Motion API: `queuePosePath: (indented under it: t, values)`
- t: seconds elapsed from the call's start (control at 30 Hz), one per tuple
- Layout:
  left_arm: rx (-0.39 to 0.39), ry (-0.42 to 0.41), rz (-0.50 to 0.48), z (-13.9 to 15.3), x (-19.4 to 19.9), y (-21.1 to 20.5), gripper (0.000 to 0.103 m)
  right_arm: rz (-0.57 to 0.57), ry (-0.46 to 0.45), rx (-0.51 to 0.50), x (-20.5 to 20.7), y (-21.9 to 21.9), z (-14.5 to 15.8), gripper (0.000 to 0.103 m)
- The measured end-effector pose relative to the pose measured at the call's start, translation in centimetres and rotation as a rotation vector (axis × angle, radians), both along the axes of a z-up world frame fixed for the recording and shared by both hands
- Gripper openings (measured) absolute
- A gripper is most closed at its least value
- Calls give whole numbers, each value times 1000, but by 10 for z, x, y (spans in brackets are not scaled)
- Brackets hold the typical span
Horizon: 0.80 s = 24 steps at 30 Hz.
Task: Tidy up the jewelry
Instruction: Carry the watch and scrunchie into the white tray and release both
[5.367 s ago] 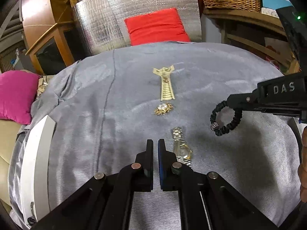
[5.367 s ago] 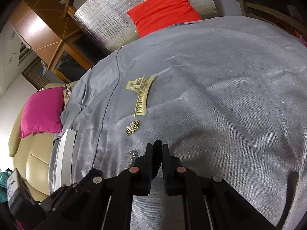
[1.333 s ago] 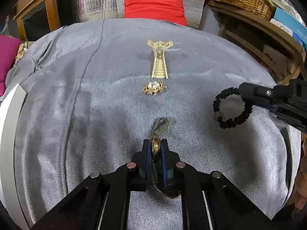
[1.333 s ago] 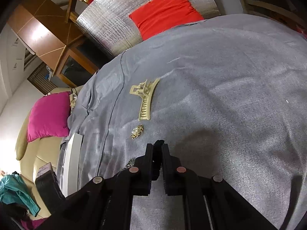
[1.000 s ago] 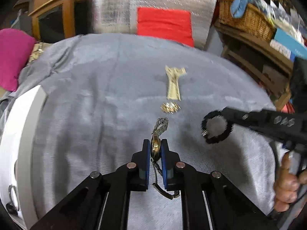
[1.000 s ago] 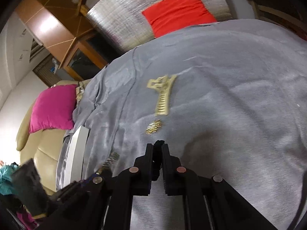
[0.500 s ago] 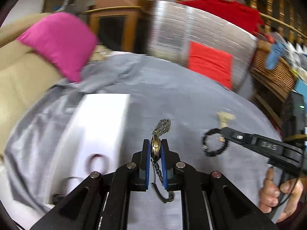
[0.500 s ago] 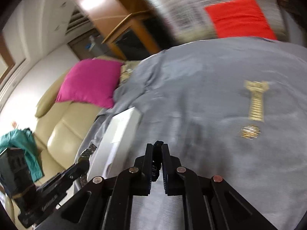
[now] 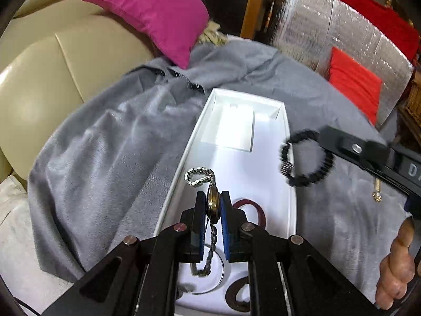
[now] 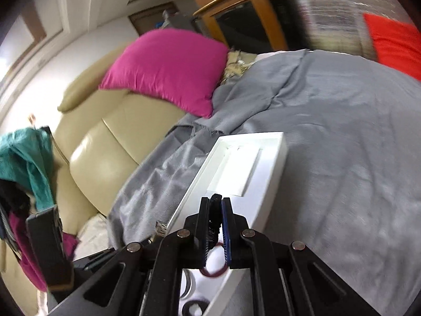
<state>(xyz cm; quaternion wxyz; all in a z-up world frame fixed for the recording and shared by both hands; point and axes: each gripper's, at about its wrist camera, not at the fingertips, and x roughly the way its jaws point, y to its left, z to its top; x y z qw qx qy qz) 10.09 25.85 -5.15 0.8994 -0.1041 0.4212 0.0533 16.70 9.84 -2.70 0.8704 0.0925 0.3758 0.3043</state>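
My left gripper point(image 9: 213, 206) is shut on a silver and gold wristwatch point(image 9: 200, 177) and holds it over the near half of a long white tray point(image 9: 282, 115). My right gripper point(image 10: 215, 212) is shut on a black beaded bracelet point(image 9: 306, 158), which hangs above the tray's right rim; the bracelet shows between the fingers in the right wrist view point(image 10: 214, 205). The tray also shows in the right wrist view point(image 10: 282, 147). A dark red ring point(image 9: 250, 209) and other round bangles lie in the tray's near end.
The tray sits on a grey cloth point(image 9: 105, 144) over a round surface. A beige sofa point(image 9: 52, 60) with a pink cushion point(image 9: 147, 8) is at the left. A gold brooch point(image 9: 376, 197) lies on the cloth at right. A red cushion point(image 9: 352, 81) is behind.
Both grippers have swung left from the middle of the cloth to the white tray, carrying the watch and the bracelet. The left gripper picked the watch up off the cloth earlier.
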Motion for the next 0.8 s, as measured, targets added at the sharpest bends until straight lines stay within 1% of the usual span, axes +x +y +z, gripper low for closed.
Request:
queuePosePath:
  t: [0.1,0.2,0.33,0.43,0.53,0.57,0.6,0.7,0.77,0.8]
  values:
    - [-3,39,6,-11,8,2,11,18,8,-51,11,20,-10,10]
    - [-12,71,19,-21,16,7,11,27,28,-80,21,28,-21,10]
    - [-6,92,24,-28,23,10,11,39,55,-117,31,36,-33,10]
    - [-11,102,28,-32,27,12,11,50,66,-142,36,41,-40,10]
    - [-16,103,23,-34,32,13,11,51,68,-189,38,47,-45,10]
    - [-14,102,20,-34,33,12,11,51,73,-201,39,48,-46,13]
    - [-15,103,17,-35,34,12,11,50,82,-215,39,49,-48,13]
    - [-42,103,19,-36,37,16,11,50,96,-216,38,47,-48,14]
    - [-42,97,16,-35,36,16,11,45,92,-179,35,40,-42,20]
    - [-32,88,12,-33,36,14,11,43,90,-159,34,37,-39,27]
